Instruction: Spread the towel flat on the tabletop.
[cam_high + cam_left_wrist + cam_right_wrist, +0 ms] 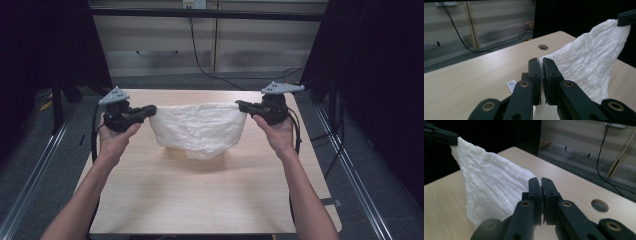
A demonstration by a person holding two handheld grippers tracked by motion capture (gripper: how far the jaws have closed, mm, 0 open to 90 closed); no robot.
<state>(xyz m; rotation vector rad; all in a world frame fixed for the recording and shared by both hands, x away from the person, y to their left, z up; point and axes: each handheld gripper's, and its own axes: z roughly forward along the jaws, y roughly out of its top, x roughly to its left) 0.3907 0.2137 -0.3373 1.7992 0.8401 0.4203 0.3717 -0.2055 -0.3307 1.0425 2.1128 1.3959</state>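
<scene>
A white crinkled cloth (197, 130) hangs stretched between both grippers above the wooden table (200, 200), its lower edge sagging onto the tabletop. My left gripper (151, 110) is shut on the cloth's left top corner; in the left gripper view the cloth (589, 65) runs from its jaws (541, 61) up to the far gripper (626, 18). My right gripper (241, 106) is shut on the right top corner; the right gripper view shows the cloth (489, 185) pinched between its jaws (540, 180) and reaching the other gripper (441, 136). A small label (512, 84) hangs from the cloth.
A round cable hole (543, 47) sits in the table near its far corner, also seen as the hole (599, 205). Black cables (200, 60) trail over the grey floor behind. Metal rails (350, 170) flank the table. Wooden cabinets (165, 45) stand at the back.
</scene>
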